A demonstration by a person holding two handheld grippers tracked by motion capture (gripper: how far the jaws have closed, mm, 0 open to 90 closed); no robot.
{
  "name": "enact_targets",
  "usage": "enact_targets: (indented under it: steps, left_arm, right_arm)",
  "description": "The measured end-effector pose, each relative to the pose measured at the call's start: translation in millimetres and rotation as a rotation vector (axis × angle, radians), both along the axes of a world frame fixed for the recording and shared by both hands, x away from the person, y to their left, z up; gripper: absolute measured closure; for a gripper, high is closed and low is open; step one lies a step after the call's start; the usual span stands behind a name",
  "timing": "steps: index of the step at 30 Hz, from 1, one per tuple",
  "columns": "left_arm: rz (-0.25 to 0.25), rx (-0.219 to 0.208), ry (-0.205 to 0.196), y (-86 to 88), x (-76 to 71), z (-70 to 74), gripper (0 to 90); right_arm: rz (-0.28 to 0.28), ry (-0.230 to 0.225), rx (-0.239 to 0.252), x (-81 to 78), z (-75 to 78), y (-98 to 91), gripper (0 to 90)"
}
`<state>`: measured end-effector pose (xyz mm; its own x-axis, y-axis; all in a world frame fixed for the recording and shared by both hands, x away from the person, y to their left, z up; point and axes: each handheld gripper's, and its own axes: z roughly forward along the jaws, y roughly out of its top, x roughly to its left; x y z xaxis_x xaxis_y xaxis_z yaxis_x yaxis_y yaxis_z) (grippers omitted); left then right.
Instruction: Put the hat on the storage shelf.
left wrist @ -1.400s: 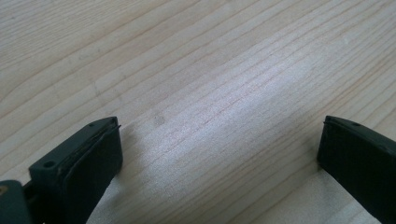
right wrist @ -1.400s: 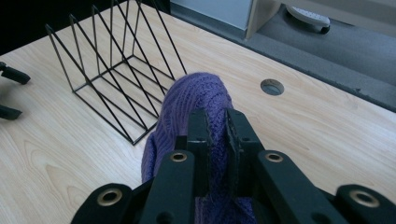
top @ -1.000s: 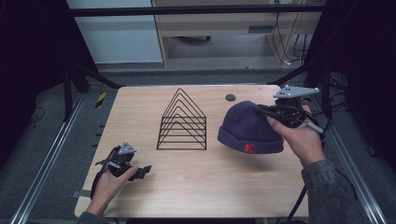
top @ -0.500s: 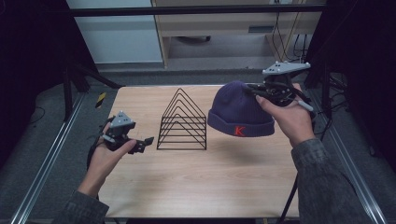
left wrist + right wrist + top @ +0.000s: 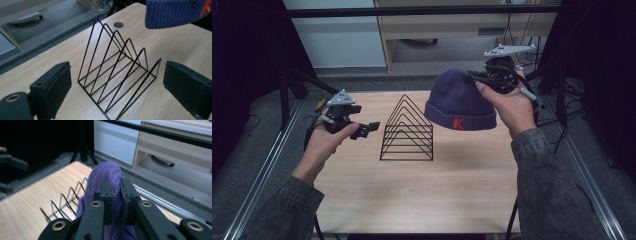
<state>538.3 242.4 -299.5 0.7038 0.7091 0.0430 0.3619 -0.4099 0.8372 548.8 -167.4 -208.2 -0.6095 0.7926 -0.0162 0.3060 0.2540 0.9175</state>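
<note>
While the right tool (image 5: pixel 472 77) pinches a purple beanie (image 5: pixel 457 102), orange "K" on cuff, left tool (image 5: pixel 369 127) spread, nothing between.

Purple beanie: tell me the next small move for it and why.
Probably carry the purple beanie leftward and lower it over the black wire rack. The right claw is shut on a fold of the knit and holds the hat in the air, just right of the rack's peaks. The left claw is open and empty, facing the rack, seemingly ready to steady it or help spread the brim.
</note>
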Motion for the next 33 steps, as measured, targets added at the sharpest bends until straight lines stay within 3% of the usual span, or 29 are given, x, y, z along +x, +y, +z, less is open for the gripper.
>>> enact_targets:
  steps: [6, 14, 22, 25, 29, 33]
  left_arm:
    - [0.026, -0.016, -0.003, -0.4, -5.9, 6.4, 7.4]
    - [0.010, -0.061, 0.004, -0.8, -2.2, 10.8, 8.1]
    - [-0.013, -0.074, -0.004, -9.5, 1.3, 14.8, 8.4]
    - [-0.028, -0.064, -0.009, -15.1, 0.8, 14.9, 8.3]
    - [-0.033, -0.014, -0.025, -20.5, 4.6, 8.5, 8.4]
    - [-0.009, -0.036, -0.016, -15.3, 14.4, 3.9, 8.5]
  right_arm:
    - [-0.012, -0.024, -0.008, -0.7, 13.9, 21.5, 81.7]
    - [0.047, -0.051, 0.005, 4.4, 22.8, 52.4, 81.7]
    - [0.096, -0.078, 0.025, 13.6, 30.9, 83.0, 81.7]
    - [0.105, -0.082, 0.025, 15.2, 32.2, 93.0, 81.7]
    - [0.127, -0.077, 0.030, 17.6, 30.4, 105.0, 81.7]
    - [0.154, -0.071, 0.037, 21.4, 26.6, 117.1, 81.7]
